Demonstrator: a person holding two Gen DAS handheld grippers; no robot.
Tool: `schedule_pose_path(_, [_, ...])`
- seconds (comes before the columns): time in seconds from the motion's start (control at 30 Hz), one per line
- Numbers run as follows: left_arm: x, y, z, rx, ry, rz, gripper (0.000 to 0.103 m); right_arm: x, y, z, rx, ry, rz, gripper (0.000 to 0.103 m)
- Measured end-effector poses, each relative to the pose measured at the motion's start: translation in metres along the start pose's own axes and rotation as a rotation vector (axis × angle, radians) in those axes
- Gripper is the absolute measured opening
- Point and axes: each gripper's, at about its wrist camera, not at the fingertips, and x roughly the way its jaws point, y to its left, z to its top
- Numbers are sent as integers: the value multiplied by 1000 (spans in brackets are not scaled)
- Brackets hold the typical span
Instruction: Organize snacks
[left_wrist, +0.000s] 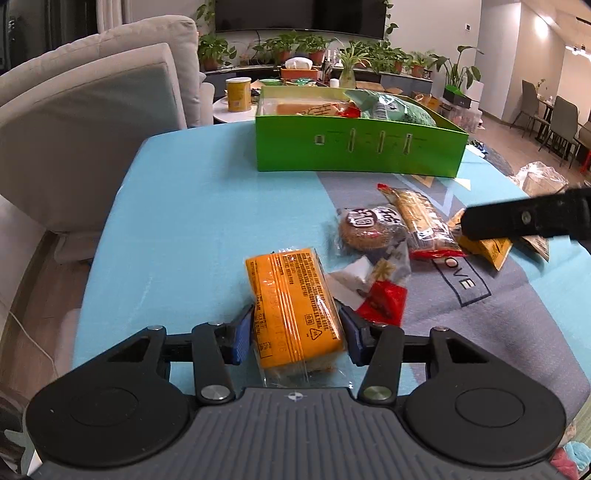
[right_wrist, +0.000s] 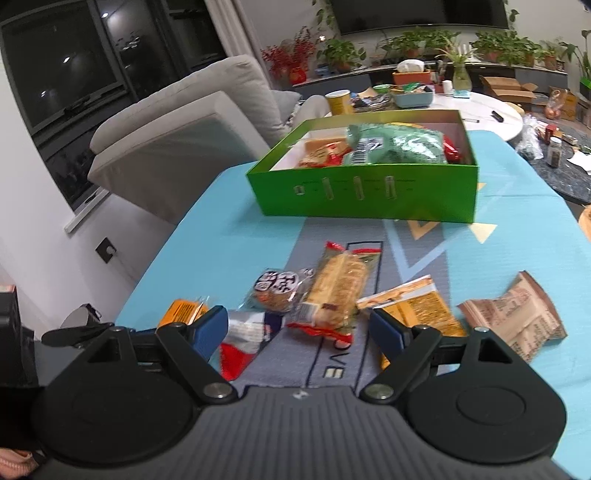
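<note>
An orange wrapped snack packet (left_wrist: 295, 306) lies on the blue tablecloth, and my left gripper (left_wrist: 297, 332) is shut on it, a blue pad pressing each long side. To its right lie a red and white wrapper (left_wrist: 380, 295), a round cookie pack (left_wrist: 364, 229) and a long biscuit pack (left_wrist: 421, 221). My right gripper (right_wrist: 299, 332) is open just above the cloth, with the near end of the long biscuit pack (right_wrist: 336, 291) between its fingers, untouched. A yellow packet (right_wrist: 417, 306) and a brown packet (right_wrist: 517, 317) lie to the right. The green box (right_wrist: 369, 195) behind holds several snacks.
A grey sofa (left_wrist: 92, 129) stands past the table's left edge. Behind the green box (left_wrist: 358, 147) is a round white table (right_wrist: 480, 107) with a yellow can (left_wrist: 238, 94) and clutter. Bare blue cloth (left_wrist: 192, 206) lies left of the snacks.
</note>
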Motion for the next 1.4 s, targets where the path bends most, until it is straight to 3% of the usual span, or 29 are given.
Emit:
schedule_pose_path(0.43, [-16, 27, 0, -24, -54, 64, 43, 30, 34, -11, -96, 73, 6, 62])
schedule_pose_path(0.73, [2, 30, -6, -27, -3, 47, 54, 48, 46, -14, -110, 91, -30, 62])
schedule_pose_path(0.87, [3, 36, -7, -38, -23, 49, 45, 55, 48, -16, -118, 101, -51, 62])
schedule_pose_path(1.0, [2, 39, -7, -44, -26, 41, 42, 63, 49, -19, -116, 115, -56, 61])
schedule_pose_path(1.13, [0, 37, -6, -41, -32, 36, 41, 61, 49, -19, -125, 94, -58, 52])
schedule_pose_path(1.4, [-18, 29, 5, -40, -89, 17, 41, 34, 43, -7, -78, 36, 20, 51])
